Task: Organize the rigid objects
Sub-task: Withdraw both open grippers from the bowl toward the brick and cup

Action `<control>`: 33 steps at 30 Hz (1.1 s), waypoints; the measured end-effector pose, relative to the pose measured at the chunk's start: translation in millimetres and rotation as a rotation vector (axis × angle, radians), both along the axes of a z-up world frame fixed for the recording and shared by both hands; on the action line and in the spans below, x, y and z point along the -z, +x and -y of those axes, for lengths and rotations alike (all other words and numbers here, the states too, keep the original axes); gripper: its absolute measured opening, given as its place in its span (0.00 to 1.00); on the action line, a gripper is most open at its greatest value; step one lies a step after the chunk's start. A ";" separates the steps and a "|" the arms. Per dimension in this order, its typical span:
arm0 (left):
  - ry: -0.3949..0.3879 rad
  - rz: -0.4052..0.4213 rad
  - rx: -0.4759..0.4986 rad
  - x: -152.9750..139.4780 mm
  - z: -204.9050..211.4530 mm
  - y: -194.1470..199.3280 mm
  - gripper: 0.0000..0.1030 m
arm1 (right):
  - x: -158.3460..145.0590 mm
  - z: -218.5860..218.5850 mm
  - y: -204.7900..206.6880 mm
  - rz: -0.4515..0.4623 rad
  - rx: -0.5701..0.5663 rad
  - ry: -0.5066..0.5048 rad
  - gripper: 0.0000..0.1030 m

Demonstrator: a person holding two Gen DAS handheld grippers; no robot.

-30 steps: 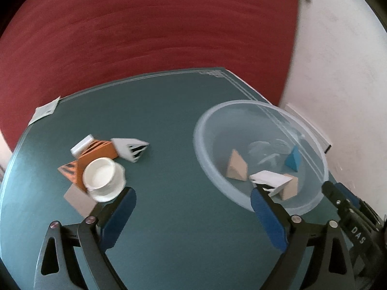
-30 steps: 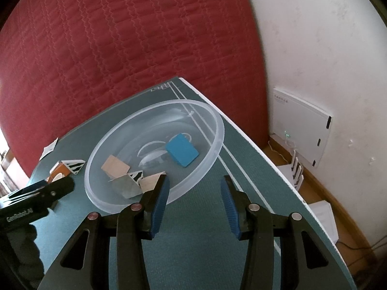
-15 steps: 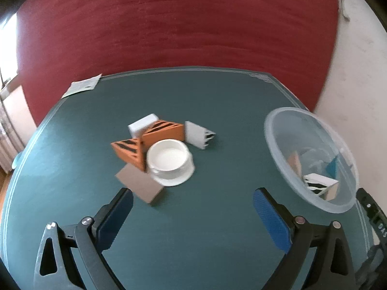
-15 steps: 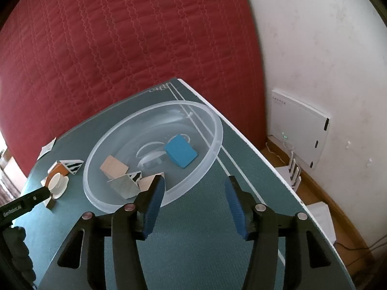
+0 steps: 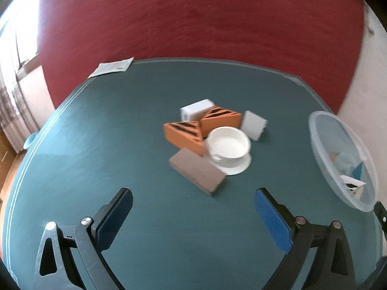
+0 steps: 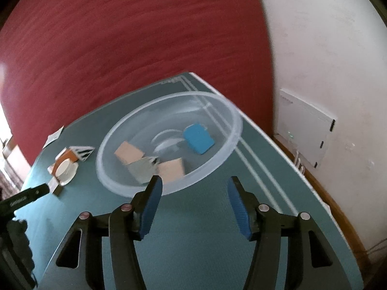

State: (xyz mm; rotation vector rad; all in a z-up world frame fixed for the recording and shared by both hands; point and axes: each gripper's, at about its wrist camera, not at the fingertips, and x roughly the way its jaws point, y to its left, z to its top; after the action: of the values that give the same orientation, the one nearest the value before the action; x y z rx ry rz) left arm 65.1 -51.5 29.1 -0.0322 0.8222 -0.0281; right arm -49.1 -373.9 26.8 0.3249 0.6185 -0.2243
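Blocks sit in a small pile in the middle of the green surface (image 5: 121, 145). Two orange wedge blocks (image 5: 185, 136) with black stripes lie side by side and touch. A white block (image 5: 196, 112) rests just behind them, and a grey-white block (image 5: 254, 125) stands at their right end. A flat brown block (image 5: 197, 172) lies at the front of the pile. A white cup (image 5: 228, 143) on a white saucer (image 5: 238, 166) sits between the brown block and the orange ones, touching them.

The left hand-held gripper (image 5: 193, 220) is wide open and holds nothing. It hangs above the surface, near the pile, with the brown block closest to it.

A clear plastic bowl (image 6: 232, 111) stands to the right of the pile, well apart from it. Inside lie a blue block (image 6: 198, 139), two tan blocks (image 6: 128, 153), and a grey block (image 6: 141, 169) with stripes. The right hand-held gripper (image 6: 193, 205) is open too and empty. It hangs just in front of the bowl's near rim.

A white paper (image 5: 112, 66) lies at the far left corner of the surface. A red quilted wall (image 5: 193, 24) stands behind, and a white box (image 6: 306, 123) leans on the white wall to the right.
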 end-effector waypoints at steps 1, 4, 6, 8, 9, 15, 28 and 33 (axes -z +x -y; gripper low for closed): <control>0.000 -0.003 -0.006 0.9 -2.4 0.9 0.99 | -0.1 -3.4 -0.8 -0.001 -0.010 -0.004 0.56; 0.004 -0.007 -0.016 2.8 -7.5 3.3 0.99 | -0.2 -17.0 -3.1 -0.004 -0.048 -0.014 0.56; 0.010 -0.010 -0.014 3.9 -8.2 4.9 0.99 | -0.7 -25.7 -5.0 -0.005 -0.076 -0.020 0.57; 0.020 -0.014 -0.008 5.7 -8.0 7.6 0.99 | 0.2 -33.5 -4.4 -0.012 -0.109 -0.016 0.59; 0.025 -0.016 -0.005 7.0 -8.4 11.1 0.99 | 1.1 -37.6 -3.7 -0.024 -0.126 -0.009 0.60; 0.057 -0.016 0.015 9.6 -8.8 20.6 0.99 | 1.1 -57.0 -3.7 -0.042 -0.219 0.007 0.60; 0.077 -0.029 0.057 17.3 -6.2 37.8 0.99 | 1.7 -77.0 0.5 -0.076 -0.284 0.048 0.61; 0.082 -0.040 0.068 20.8 -5.0 40.9 0.99 | 1.5 -85.8 4.6 -0.079 -0.305 0.049 0.61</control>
State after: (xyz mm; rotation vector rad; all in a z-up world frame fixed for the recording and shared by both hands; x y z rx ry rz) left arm 106.0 -46.5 8.2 0.0726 0.8638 -0.0583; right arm -44.5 -288.1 25.3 0.2655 0.7431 0.0716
